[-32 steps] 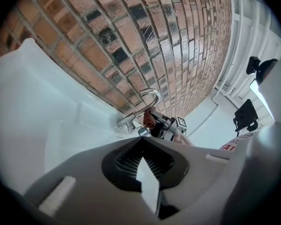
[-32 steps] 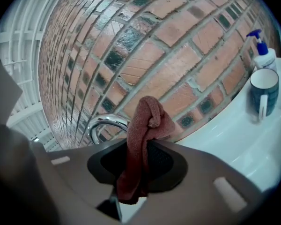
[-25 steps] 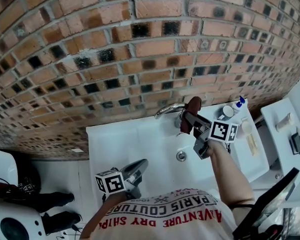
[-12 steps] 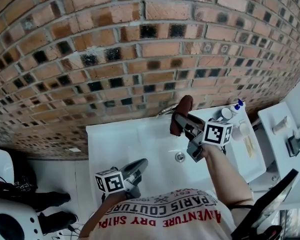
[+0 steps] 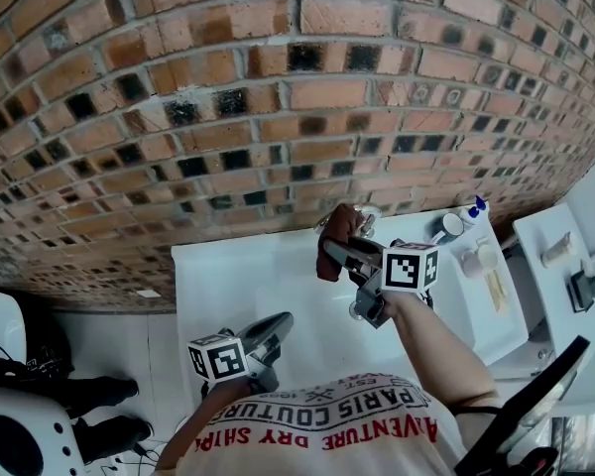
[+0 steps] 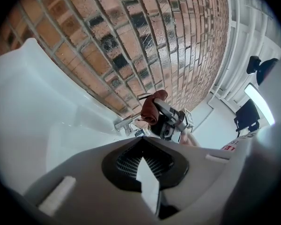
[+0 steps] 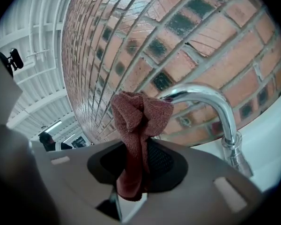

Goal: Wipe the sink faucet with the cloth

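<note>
My right gripper [image 5: 341,250] is shut on a dark red cloth [image 5: 335,228], held up against the chrome faucet [image 5: 367,213] at the back of the white sink [image 5: 228,276]. In the right gripper view the bunched cloth [image 7: 138,123] rises from the gripper [image 7: 135,170] and touches the left end of the curved faucet spout [image 7: 210,100]. My left gripper [image 5: 271,333] hangs low over the sink's front left, shut and holding nothing. The left gripper view looks past that gripper [image 6: 145,162] to the cloth [image 6: 152,108], the right gripper [image 6: 172,118] and the faucet [image 6: 125,123].
A brick wall [image 5: 278,97] rises straight behind the sink. Small bottles [image 5: 446,224] stand on the sink's right ledge. A white counter [image 5: 565,256] with small items lies further right. Shoes [image 5: 99,393] rest on the floor at the left.
My right gripper has carried the cloth leftwards along the faucet spout, from near its base to its outer end. The left gripper has stayed put.
</note>
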`<state>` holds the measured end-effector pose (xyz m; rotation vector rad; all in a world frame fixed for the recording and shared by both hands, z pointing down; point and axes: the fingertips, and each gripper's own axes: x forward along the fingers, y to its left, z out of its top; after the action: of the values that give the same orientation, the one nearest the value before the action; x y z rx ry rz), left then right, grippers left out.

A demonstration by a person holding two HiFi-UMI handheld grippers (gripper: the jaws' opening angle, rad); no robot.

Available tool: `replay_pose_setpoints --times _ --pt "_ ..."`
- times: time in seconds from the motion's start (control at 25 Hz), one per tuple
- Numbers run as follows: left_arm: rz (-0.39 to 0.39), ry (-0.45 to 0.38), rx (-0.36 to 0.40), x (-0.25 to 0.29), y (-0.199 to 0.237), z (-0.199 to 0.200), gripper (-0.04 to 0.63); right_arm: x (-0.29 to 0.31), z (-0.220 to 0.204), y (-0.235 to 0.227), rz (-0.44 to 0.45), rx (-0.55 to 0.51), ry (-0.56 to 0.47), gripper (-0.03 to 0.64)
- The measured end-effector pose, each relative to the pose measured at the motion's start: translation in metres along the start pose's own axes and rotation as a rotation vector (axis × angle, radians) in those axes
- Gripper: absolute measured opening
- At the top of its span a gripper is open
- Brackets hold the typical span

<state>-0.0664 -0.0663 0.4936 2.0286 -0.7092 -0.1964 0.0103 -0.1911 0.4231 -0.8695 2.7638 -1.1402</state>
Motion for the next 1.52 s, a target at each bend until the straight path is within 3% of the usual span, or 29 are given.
replay_pose_setpoints --times 0.8,1.04,1.28,1.52 --pt "0.027 0.003 -0.005 0.003 0.011 0.000 0.003 0.020 -0.026 -0.007 0.016 0.024 0.084 0.095" --pt "0.022 0.013 -0.005 0.007 0.010 -0.005 0.003 0.005 -0.056 0.003 0.044 0.068 0.129 0.095" --pt "0.018 0.018 0.001 0.007 0.007 -0.006 0.003 0.000 -0.082 -0.015 -0.004 0.176 0.166 0.095" --pt "0.015 0.010 0.002 0.006 0.007 -0.005 0.003 0.005 -0.061 -0.037 -0.101 0.190 0.125 0.095"
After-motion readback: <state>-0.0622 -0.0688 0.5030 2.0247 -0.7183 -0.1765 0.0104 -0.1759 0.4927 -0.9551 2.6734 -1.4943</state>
